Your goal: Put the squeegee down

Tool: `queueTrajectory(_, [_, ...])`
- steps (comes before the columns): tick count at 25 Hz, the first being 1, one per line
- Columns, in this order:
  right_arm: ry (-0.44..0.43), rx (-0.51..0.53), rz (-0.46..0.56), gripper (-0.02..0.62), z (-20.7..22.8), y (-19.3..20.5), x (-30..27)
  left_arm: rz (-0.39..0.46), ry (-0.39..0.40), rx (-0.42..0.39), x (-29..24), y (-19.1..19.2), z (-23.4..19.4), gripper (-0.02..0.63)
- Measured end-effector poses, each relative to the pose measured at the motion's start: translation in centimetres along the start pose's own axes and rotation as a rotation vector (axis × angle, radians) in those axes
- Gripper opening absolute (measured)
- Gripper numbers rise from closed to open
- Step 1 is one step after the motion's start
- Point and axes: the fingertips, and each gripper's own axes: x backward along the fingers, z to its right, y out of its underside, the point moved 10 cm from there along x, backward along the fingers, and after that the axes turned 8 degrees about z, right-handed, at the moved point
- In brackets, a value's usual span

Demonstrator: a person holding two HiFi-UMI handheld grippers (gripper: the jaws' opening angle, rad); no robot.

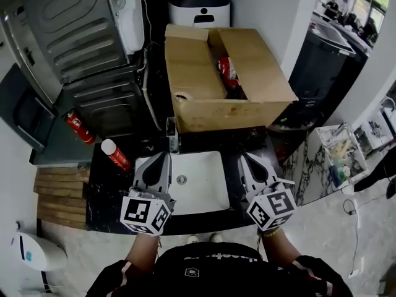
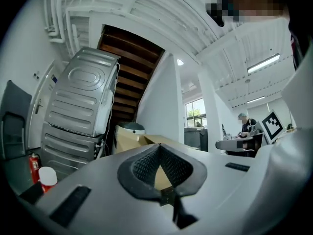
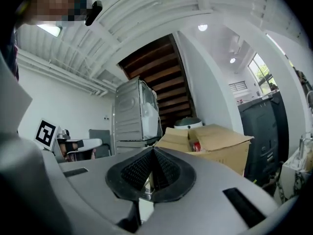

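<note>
No squeegee shows in any view. Both grippers are held up level, side by side, over the white sink [image 1: 204,193] set in a black counter [image 1: 110,193]. My left gripper [image 1: 163,156] has its jaws together at the tips, with nothing between the ribbed pads [image 2: 145,164]. My right gripper [image 1: 244,157] is also shut and empty, its pads [image 3: 136,170] meeting at the tip. In the left gripper view the left gripper [image 2: 159,147] points toward the washing machine and the box. In the right gripper view the right gripper [image 3: 152,150] points toward the same box.
A faucet [image 1: 172,135] stands behind the sink. An open cardboard box [image 1: 213,82] holding a red item sits beyond it. A red-and-white spray can [image 1: 115,154] lies on the counter at left, with a red canister [image 1: 80,127] further left. A grey washing machine [image 1: 80,30] fills the upper left.
</note>
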Motion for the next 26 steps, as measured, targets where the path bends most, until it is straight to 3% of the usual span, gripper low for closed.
queueTrajectory(8, [-0.001,0.037,0.002,0.038,-1.2,-0.1,-0.3,0.007,-0.011,-0.036,1.0,-0.9,0.1,0.014])
queueTrajectory(26, [0.091,0.059,0.008,0.038,-0.1,-0.2,1.0,-0.007,0.015,0.001,0.1,-0.1,0.4,0.014])
